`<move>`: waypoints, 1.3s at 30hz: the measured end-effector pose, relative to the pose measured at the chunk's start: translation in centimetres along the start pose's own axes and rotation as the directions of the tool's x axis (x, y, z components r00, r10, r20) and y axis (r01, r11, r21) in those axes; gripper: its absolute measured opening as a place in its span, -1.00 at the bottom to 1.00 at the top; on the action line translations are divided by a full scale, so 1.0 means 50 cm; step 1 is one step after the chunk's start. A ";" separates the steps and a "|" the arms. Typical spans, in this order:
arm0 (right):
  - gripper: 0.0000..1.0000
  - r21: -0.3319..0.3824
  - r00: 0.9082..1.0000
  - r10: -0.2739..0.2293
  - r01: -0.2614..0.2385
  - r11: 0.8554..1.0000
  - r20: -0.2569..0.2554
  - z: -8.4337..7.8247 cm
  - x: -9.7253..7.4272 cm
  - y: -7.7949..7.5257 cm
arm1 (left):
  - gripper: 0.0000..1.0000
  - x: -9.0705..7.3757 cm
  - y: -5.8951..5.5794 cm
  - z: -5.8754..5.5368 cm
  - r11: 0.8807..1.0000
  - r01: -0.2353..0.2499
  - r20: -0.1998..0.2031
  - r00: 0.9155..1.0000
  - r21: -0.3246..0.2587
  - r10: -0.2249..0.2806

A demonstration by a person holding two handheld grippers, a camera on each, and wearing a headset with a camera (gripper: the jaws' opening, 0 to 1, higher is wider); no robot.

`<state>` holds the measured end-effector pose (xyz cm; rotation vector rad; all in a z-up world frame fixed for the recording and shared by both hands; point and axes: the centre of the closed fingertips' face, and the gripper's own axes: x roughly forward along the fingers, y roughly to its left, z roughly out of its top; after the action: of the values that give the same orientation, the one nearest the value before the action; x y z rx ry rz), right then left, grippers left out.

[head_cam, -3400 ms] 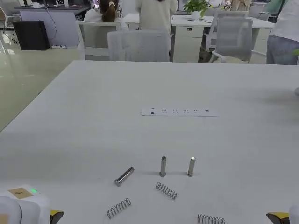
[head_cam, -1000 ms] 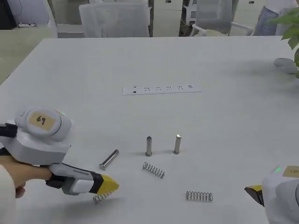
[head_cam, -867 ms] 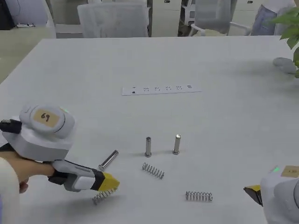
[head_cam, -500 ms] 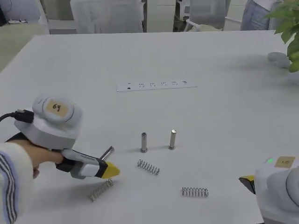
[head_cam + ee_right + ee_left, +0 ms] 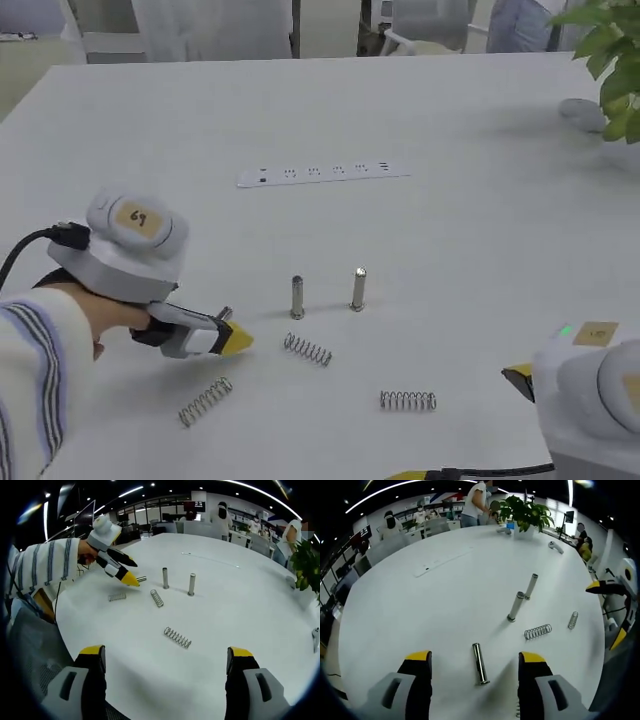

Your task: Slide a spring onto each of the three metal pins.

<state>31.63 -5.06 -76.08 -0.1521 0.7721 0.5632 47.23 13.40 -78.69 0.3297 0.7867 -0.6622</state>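
Two metal pins point(image 5: 297, 297) point(image 5: 358, 288) stand upright mid-table. The third pin point(image 5: 480, 663) lies flat between the open jaws of my left gripper point(image 5: 475, 656); in the head view the left gripper point(image 5: 235, 341) covers most of that pin. Three springs lie loose on the table: one point(image 5: 307, 349) just in front of the upright pins, one point(image 5: 205, 400) to the front left and one point(image 5: 408, 400) to the front right. My right gripper point(image 5: 165, 651) is open wide, facing the nearest spring point(image 5: 177, 637) from a distance; its yellow fingertip point(image 5: 520, 378) shows at the lower right.
A white power strip point(image 5: 322, 173) is set into the table beyond the pins. A potted plant point(image 5: 610, 60) and a small pale object point(image 5: 582, 112) sit at the far right. Chairs line the far edge.
My left gripper has come in from the lower left, passed the left spring and moved up to the lying pin. The right gripper stays at the lower right. The head view has tilted down.
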 end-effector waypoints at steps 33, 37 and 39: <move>0.93 0.003 1.000 0.006 -0.006 1.000 -0.016 -0.003 0.002 -0.001 | -0.22 0.048 0.004 0.007 0.999 -0.028 0.004 1.000 -0.034 0.028; 0.93 -0.001 1.000 0.007 -0.007 1.000 -0.016 -0.004 0.003 0.000 | -0.46 0.048 -0.005 0.008 0.998 -0.013 0.006 1.000 -0.057 0.013; 0.93 0.000 1.000 0.008 -0.008 1.000 -0.013 -0.003 0.003 0.001 | -0.51 0.047 -0.003 0.006 0.998 -0.022 0.002 1.000 -0.063 0.022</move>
<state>31.59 -5.02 -76.29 -0.1527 0.7856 0.5700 48.54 12.13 -80.24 0.2799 0.7984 -0.6161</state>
